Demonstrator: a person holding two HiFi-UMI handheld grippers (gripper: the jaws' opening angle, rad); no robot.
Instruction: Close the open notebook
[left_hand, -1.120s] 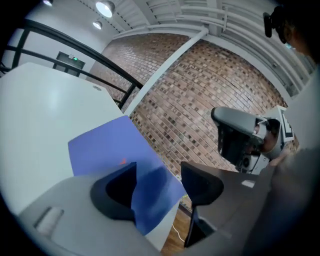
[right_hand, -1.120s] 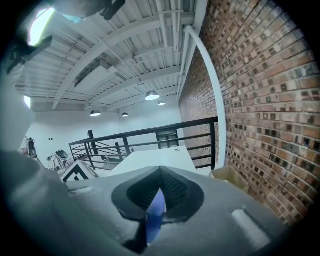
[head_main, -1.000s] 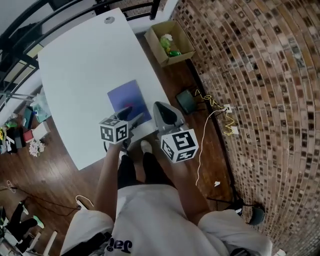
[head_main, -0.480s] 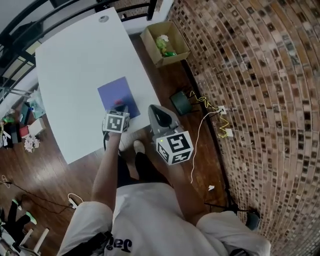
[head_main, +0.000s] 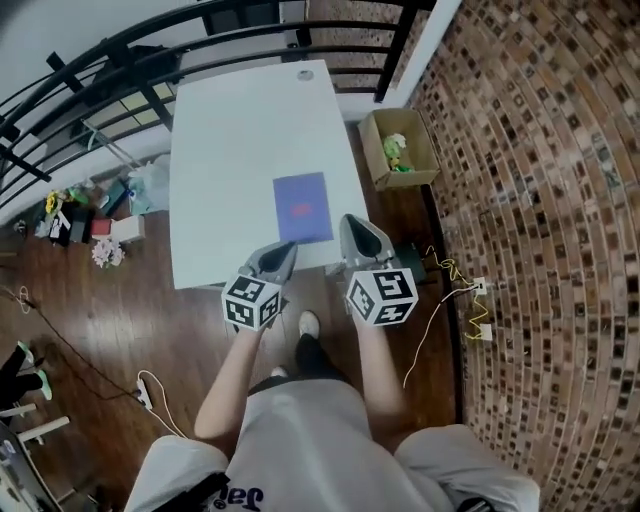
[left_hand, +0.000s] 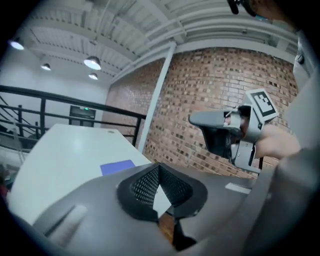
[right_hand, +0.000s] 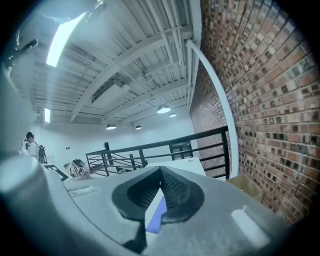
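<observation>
The notebook (head_main: 303, 207) lies shut, its purple-blue cover up, on the white table (head_main: 220, 150) near the front right corner. Both grippers hover at the table's near edge, short of the notebook and not touching it. My left gripper (head_main: 284, 250) is shut with nothing between its pads; in the left gripper view the notebook (left_hand: 117, 167) shows beyond its tips (left_hand: 159, 167). My right gripper (head_main: 354, 228) is also shut and empty, with a sliver of the notebook (right_hand: 157, 217) showing below its closed pads. The right gripper (left_hand: 220, 131) also shows in the left gripper view, held level beside the left.
A cardboard box (head_main: 398, 148) with a green thing inside stands on the wooden floor by the brick wall. A black railing (head_main: 250, 30) runs behind the table. Cables and a socket (head_main: 455, 275) lie at the right; clutter (head_main: 90, 215) sits at the left.
My left gripper has come off the notebook, risen and drawn back to the near edge, its jaws now closed. The right gripper has lifted a little. The notebook has stayed flat.
</observation>
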